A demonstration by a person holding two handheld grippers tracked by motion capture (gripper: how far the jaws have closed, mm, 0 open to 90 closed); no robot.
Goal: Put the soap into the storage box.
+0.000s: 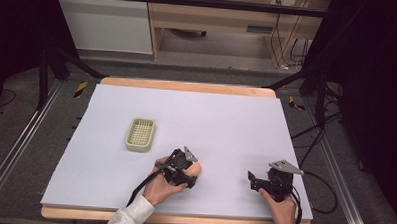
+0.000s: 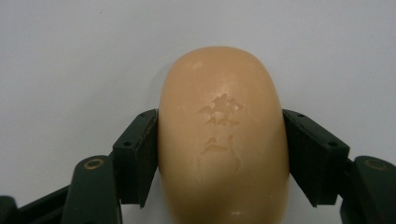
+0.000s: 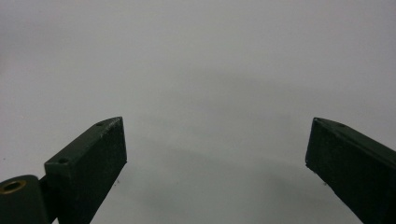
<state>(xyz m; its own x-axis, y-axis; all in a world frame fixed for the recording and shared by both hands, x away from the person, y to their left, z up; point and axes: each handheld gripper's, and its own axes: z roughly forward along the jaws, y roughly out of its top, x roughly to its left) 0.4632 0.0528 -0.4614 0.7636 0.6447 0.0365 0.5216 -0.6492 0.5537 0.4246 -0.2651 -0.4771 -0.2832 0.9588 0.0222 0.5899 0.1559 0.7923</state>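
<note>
The soap [image 2: 223,140] lies on the bench [image 1: 226,118], near my edge, with my left tongs [image 2: 223,154] clamped on its two long sides. Soap is slippery, so I should squeeze softly, lift it straight up, and carry it slowly to the little basket [image 1: 140,134]. My right tongs [image 3: 217,154] wait wide apart, holding nothing.
</note>
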